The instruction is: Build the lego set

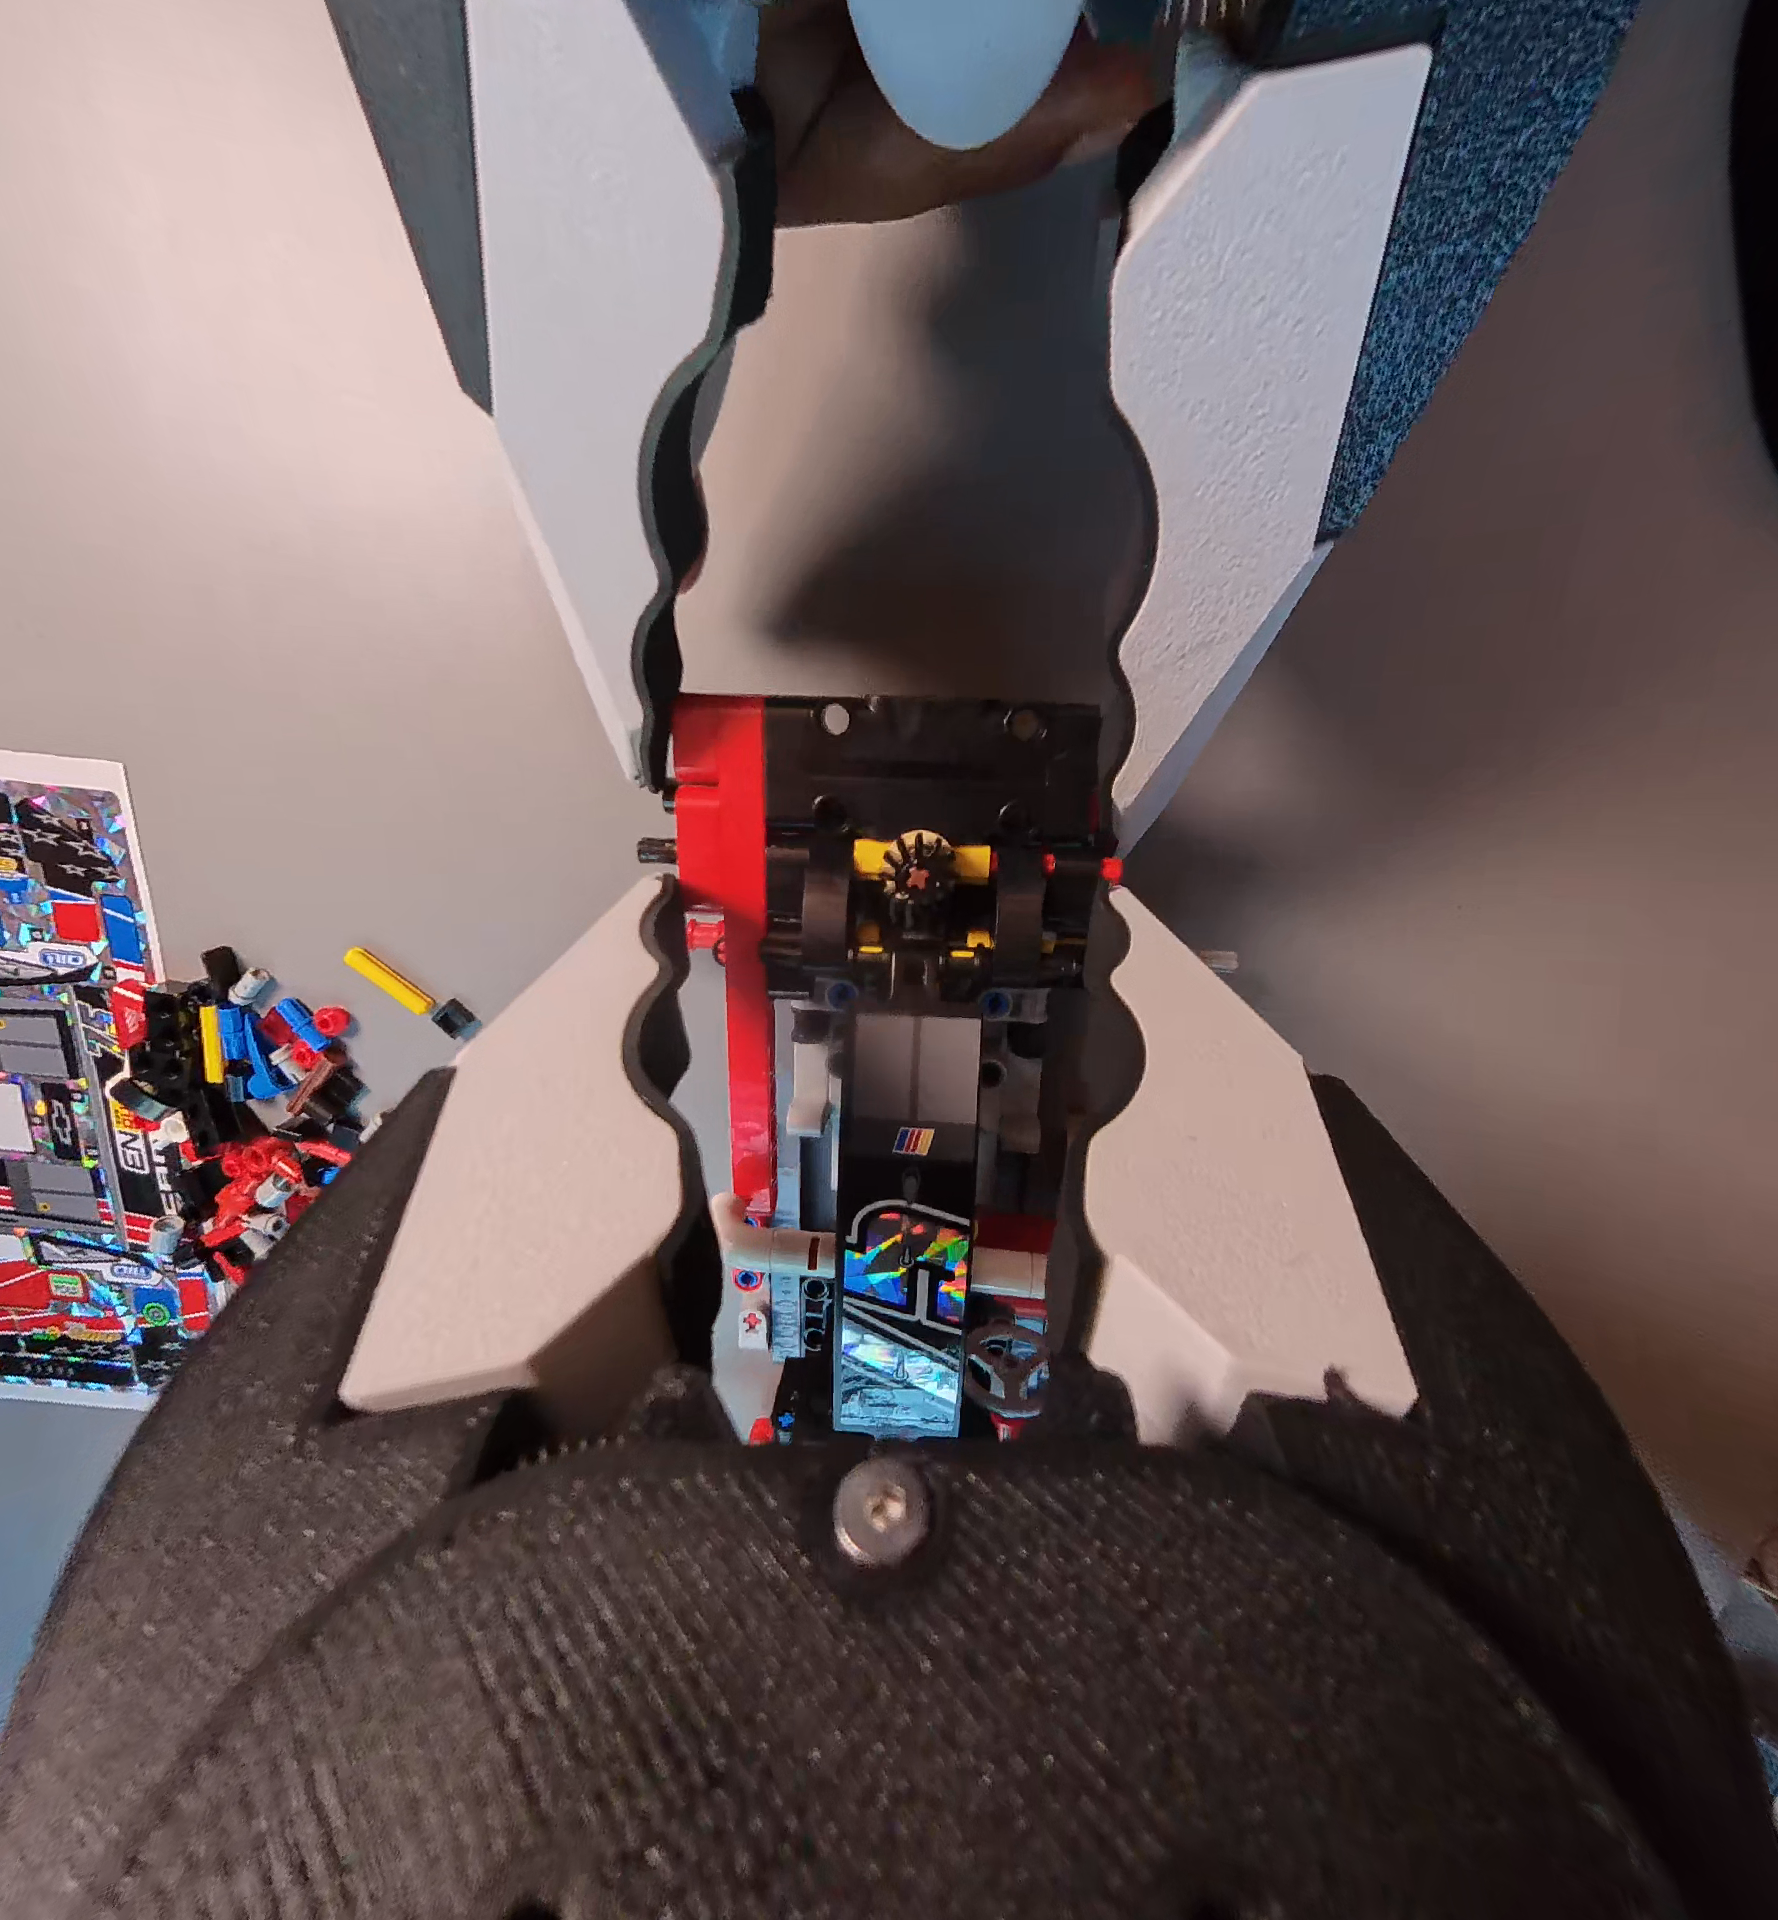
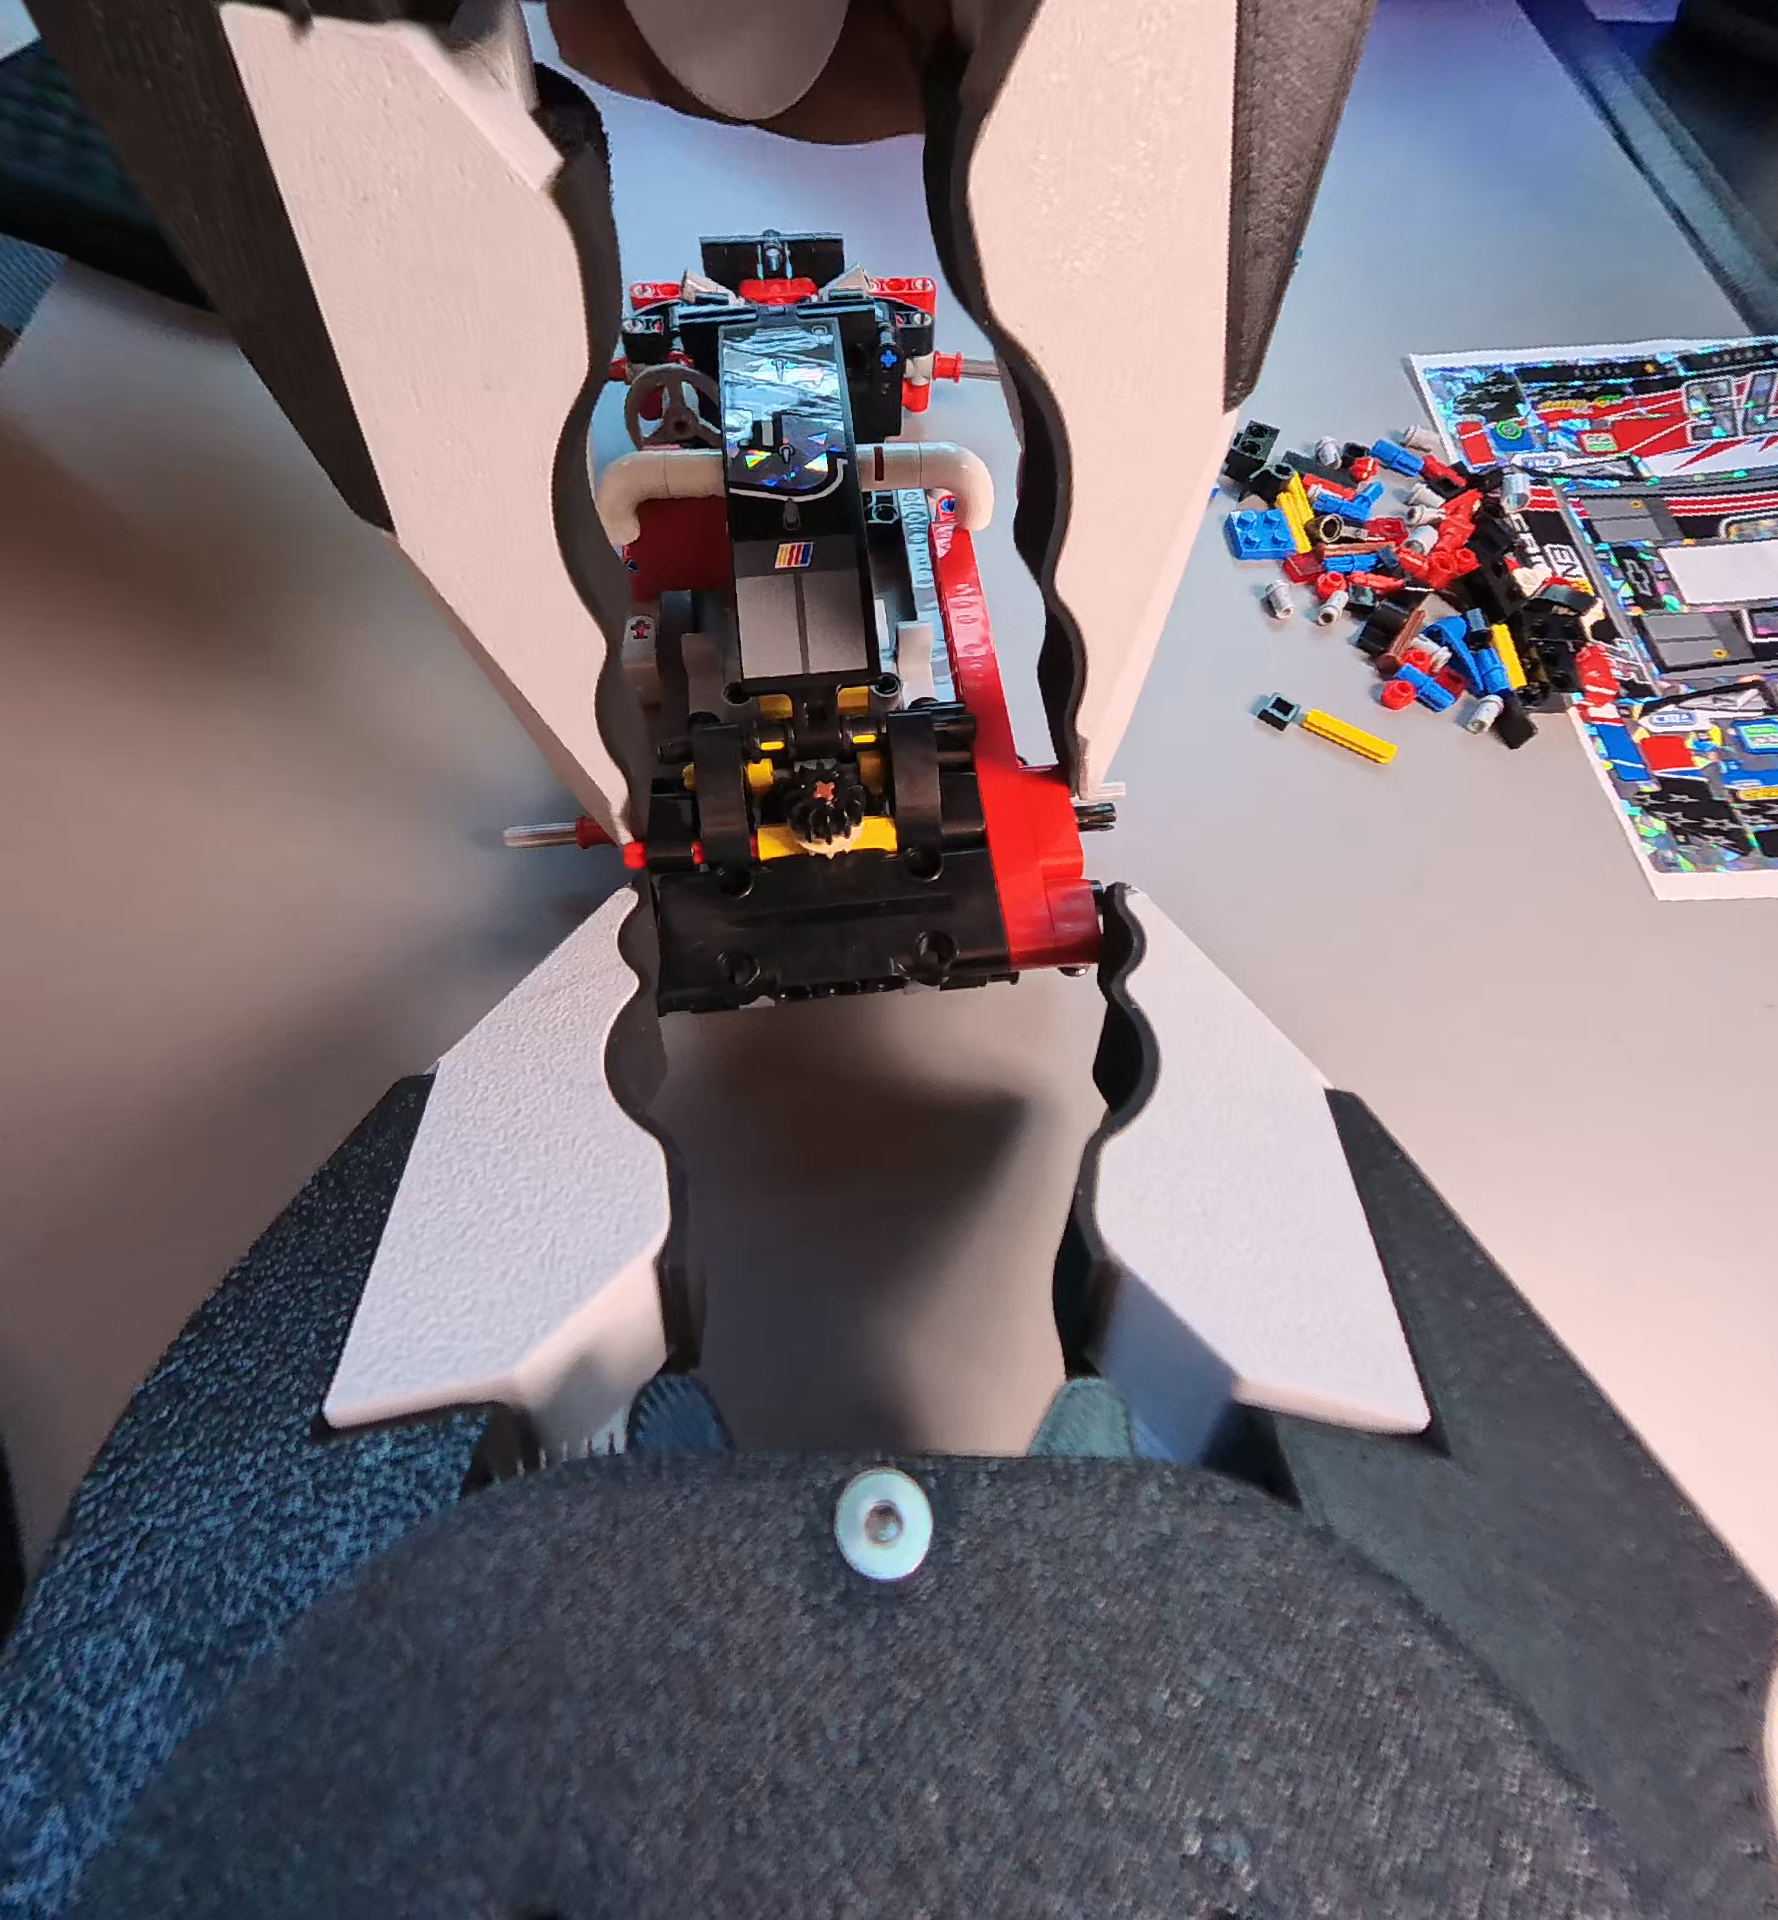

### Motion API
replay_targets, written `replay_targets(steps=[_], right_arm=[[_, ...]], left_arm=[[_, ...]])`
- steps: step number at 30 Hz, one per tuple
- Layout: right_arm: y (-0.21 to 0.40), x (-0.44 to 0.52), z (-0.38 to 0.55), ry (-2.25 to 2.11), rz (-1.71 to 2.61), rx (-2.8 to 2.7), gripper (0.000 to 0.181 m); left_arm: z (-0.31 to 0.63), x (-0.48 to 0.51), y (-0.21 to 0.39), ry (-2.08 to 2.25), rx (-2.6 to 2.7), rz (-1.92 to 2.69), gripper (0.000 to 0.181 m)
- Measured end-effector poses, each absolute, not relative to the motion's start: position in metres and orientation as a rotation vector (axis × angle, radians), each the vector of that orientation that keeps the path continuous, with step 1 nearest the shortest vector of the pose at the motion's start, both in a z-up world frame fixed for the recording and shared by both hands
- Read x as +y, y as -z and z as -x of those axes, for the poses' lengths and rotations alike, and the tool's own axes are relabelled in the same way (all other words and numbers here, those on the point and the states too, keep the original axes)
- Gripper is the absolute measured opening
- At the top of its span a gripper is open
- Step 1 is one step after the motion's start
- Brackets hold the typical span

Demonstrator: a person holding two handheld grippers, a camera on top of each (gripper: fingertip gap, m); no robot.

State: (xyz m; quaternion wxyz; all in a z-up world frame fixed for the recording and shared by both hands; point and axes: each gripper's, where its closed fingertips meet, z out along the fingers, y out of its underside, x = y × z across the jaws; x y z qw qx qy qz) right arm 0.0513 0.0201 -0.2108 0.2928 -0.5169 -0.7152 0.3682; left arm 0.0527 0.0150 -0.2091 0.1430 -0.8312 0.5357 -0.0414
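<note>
Pinched between the tips of the right gripper [image 2: 874,935]: the rear block of a half-built black-and-red plastic brick car chassis [image 2: 807,623], with wavy black pads [image 2: 1122,966] pressed to the black flank on one side and the red flank on the other. Clamped from the opposite end by the left gripper [image 1: 885,914], fingers running along both sides and tips meeting the body near the rear axle stubs. Held lengthwise between the two tools over a pale grey tabletop [image 2: 1384,1143]. Hard to tell whether resting on it or lifted just clear.

Probably light, and stiff along the frame, yet only press-fitted, so likely to shed parts under a twist or a hard squeeze. Weakest-looking: the thin axle ends, the grey steering wheel [image 2: 672,405], the white roll bar [image 2: 646,488] and the exposed black gear [image 2: 817,805]. Smooth plastic, likely slippery on the glossy stickered roof strip. Best taken by the solid rear block and side beams, never by bar or stubs.

Aimed at each other nearly in line, both tilted down toward the table, with a fingertip [image 2: 739,62] of the holding hand showing behind the far tool.

Well apart, on the car's red side: a heap of small loose bricks [image 2: 1415,582] in red, blue, black and grey. Just beside it, a yellow ridged rod [image 2: 1347,736]. Beyond, partly under the heap, a glittery sticker sheet [image 2: 1716,623].
</note>
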Motion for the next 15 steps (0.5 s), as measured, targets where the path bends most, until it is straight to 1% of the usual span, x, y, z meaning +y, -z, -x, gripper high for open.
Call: replay_targets(steps=[11,14,15], right_arm=[[0.2100,0.0178,-0.0508,-0.996,1.374,-1.908,0.082],[0.2104,0.0173,-0.0502,-0.995,1.373,-1.908,0.083],[0.2105,0.0177,-0.0502,-0.990,1.368,-1.909,0.083]], left_arm=[[-0.0510,0.0138,0.2092,0.102,1.546,2.435,0.073],[-0.0512,0.0134,0.2091,0.101,1.570,2.412,0.074],[-0.0518,0.0144,0.2085,0.103,1.565,2.386,0.079]])
